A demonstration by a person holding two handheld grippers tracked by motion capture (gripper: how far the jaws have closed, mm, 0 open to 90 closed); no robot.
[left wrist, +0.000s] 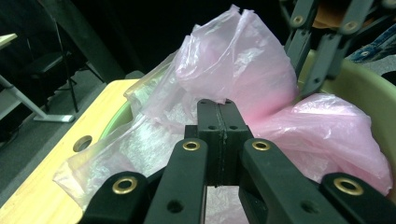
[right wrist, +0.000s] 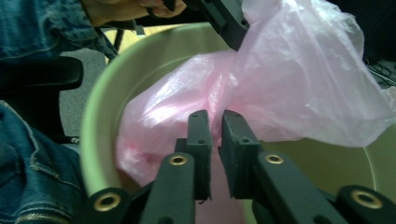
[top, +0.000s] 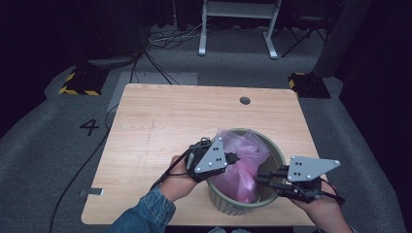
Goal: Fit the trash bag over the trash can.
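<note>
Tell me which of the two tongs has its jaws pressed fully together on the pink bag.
The left tongs: their jaws meet flush, pinching the pink plastic bag. The right tongs show a narrow gap between their jaws.

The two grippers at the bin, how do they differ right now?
The left gripper has its jaws pressed fully together, pinching the pink bag; the right gripper shows a narrow gap between its jaws. The left sits over the green bin's near-left rim, the right at its right side. Both point into the bin.

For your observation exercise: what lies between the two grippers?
In the high view, the pink bag in the green bin lies between left gripper and right gripper.
</note>
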